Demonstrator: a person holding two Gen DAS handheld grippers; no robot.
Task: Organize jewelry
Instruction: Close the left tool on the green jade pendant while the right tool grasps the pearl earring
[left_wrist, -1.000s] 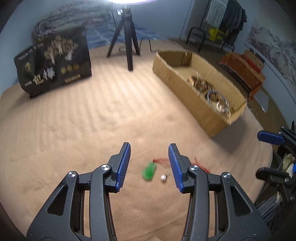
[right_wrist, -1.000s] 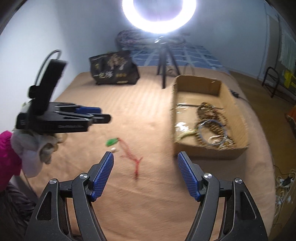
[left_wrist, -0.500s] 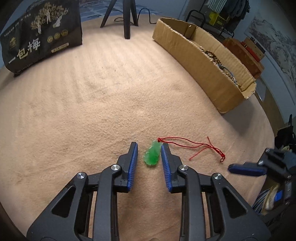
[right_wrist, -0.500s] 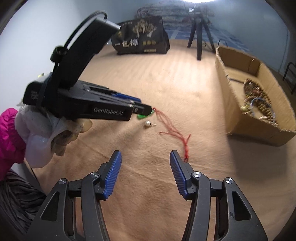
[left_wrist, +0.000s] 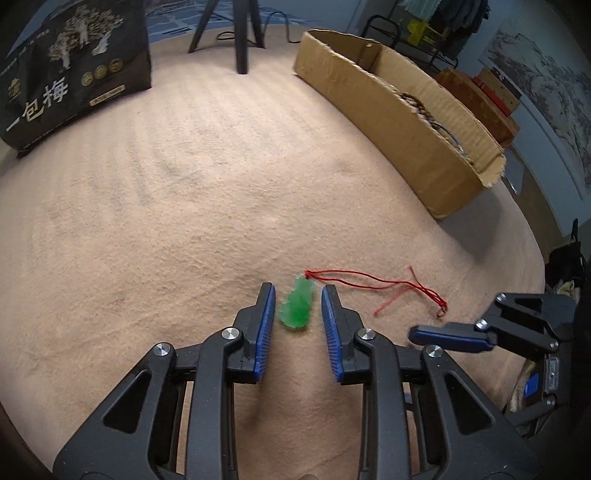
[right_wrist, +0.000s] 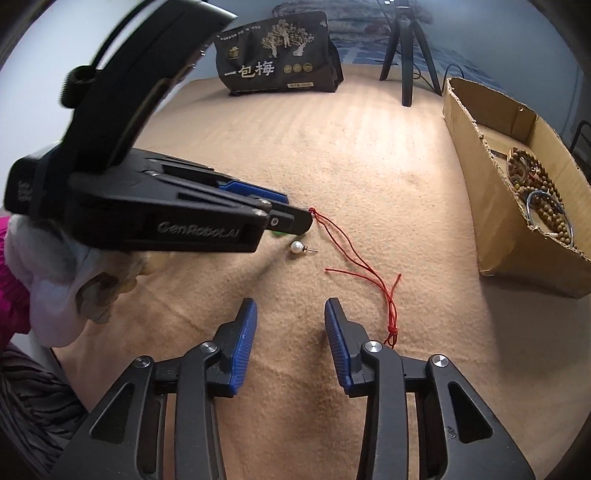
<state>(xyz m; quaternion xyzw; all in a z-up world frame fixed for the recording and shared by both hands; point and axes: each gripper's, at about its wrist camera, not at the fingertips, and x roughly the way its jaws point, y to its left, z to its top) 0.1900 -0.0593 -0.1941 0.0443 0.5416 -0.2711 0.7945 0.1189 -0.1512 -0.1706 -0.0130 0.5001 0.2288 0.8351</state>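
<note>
The box (right_wrist: 491, 206) sits well off to the right. The left gripper (left_wrist: 298, 308) straddles the pendant (left_wrist: 297, 308), jaws spread, not yet pinching; the right gripper (right_wrist: 290, 328) hangs open nearby. Lifting could drag the cord (right_wrist: 354, 258), or nudge the pearl (right_wrist: 296, 246).

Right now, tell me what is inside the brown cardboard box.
Inside the brown cardboard box lie brown wooden bead strands and a silver metal bangle. The near wall hides the rest of its floor.

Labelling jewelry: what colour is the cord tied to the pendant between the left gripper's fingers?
Red: a thin red cord on the green pendant; clearest in right wrist view.
</note>
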